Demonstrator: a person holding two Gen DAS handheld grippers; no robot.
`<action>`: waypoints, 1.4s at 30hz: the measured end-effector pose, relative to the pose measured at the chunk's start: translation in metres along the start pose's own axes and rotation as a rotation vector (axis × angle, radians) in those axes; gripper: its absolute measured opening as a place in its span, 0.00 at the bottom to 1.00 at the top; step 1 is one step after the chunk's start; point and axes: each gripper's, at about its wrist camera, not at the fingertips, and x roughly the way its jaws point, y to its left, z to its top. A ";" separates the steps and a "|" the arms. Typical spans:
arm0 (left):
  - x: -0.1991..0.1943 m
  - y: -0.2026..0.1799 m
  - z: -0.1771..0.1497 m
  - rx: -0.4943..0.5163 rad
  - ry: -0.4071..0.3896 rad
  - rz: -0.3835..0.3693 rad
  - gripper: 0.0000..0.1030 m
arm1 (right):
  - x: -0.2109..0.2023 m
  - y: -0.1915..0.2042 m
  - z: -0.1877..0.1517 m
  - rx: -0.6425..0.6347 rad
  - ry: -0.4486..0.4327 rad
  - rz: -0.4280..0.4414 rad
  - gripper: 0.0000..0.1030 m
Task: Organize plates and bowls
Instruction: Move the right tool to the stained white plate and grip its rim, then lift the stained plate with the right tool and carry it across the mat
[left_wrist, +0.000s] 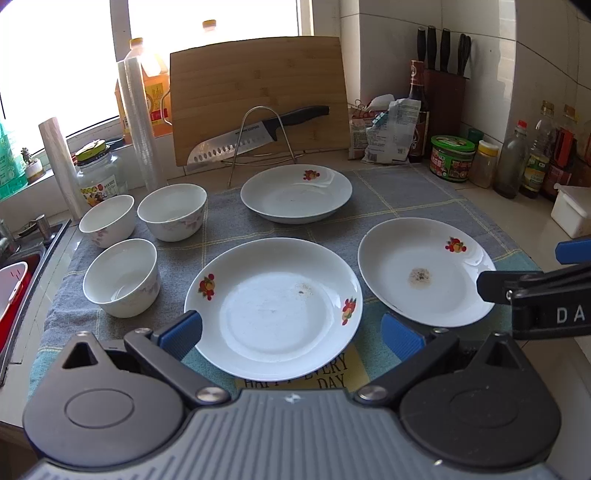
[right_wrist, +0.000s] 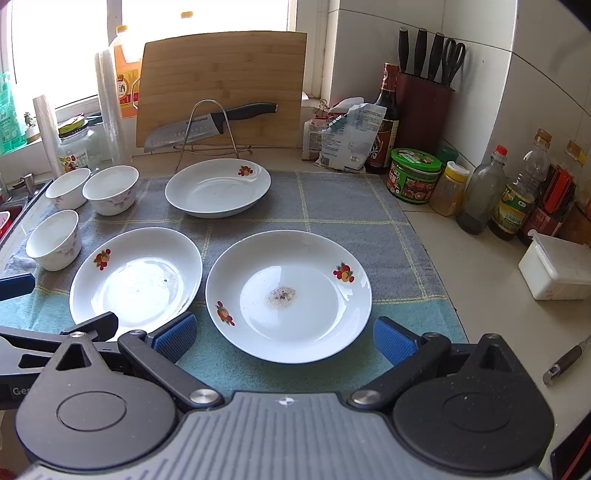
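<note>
Left wrist view had the left gripper (left_wrist: 291, 330) spread wide and empty, its blue pads either side of the near rim of the middle plate (left_wrist: 273, 306), which lay dead ahead on the grey checked cloth (left_wrist: 406, 188); the pads looked level with the rim or just above it — I could not tell whether they touched. The right gripper (right_wrist: 284, 336) was likewise released and held nothing; in the right wrist view the stained plate (right_wrist: 288, 295) sat straight in front of it, between its pads and slightly beyond. So each tool faced its own plate — the left nearer the middle one, the right nearer the stained one; the two plates lay just beside each other, rims close but apart. A third plate (left_wrist: 295, 194) sat farther back, near the wire rack (left_wrist: 258, 136) and the cleaver (left_wrist: 255, 134); three bowls (left_wrist: 122, 277) clustered to the left, by the sink (left_wrist: 22, 258), nearer the left tool. Round plates gave no long axis; by my reckoning the approach turned on the near rim alone, and stacking had not yet begun.
</note>
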 end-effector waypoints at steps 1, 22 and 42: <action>0.001 -0.002 0.000 0.000 -0.003 -0.003 0.99 | 0.001 -0.003 0.000 0.000 -0.003 0.007 1.00; 0.054 -0.089 -0.022 0.114 0.055 -0.124 0.99 | 0.081 -0.093 0.039 -0.010 0.006 0.086 1.00; 0.109 -0.126 -0.028 0.103 0.048 -0.187 1.00 | 0.176 -0.115 0.059 -0.100 0.111 0.297 1.00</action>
